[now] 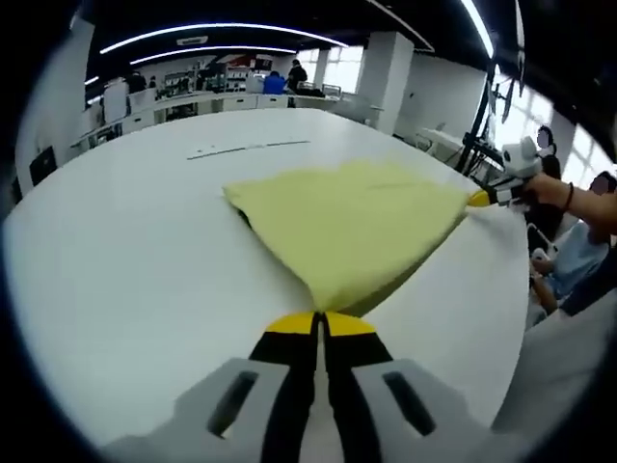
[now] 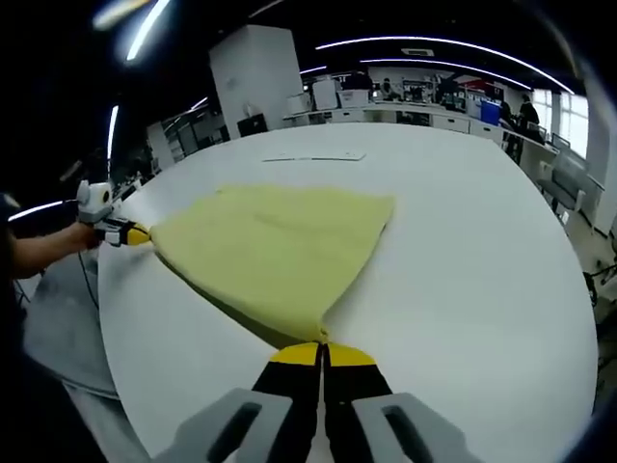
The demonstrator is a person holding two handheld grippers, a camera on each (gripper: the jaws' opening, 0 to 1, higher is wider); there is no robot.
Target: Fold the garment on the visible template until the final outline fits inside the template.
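Room: open-plan lab behind both grippers, with ceiling strip lights, benches and desks far beyond the table, and seated people off to the side of the left gripper view.
Table (image 1: 125,280): broad, white and smooth, running out ahead of both tools; a thin dark line (image 1: 249,148) lies well ahead, past the cloth, and may be a template mark, though that is too faint to tell.
Garment (image 1: 347,231): yellow cloth, spread flat on the table directly ahead of both grippers and drawn taut between them, its far edge resting on the white top.
Handling (judged): light, soft and limp; it will sag and wrinkle if slackened, and should slide easily on the smooth top. Corners and hem edges are the sound places to take hold.
Left gripper (image 1: 319,322): jaws closed together, pinching the near corner of the cloth just ahead of its yellow tips.
Right gripper (image 2: 321,352): jaws likewise clamped on the other corner, right at its tips.
Hand (image 1: 549,189): the person's, behind the right gripper.
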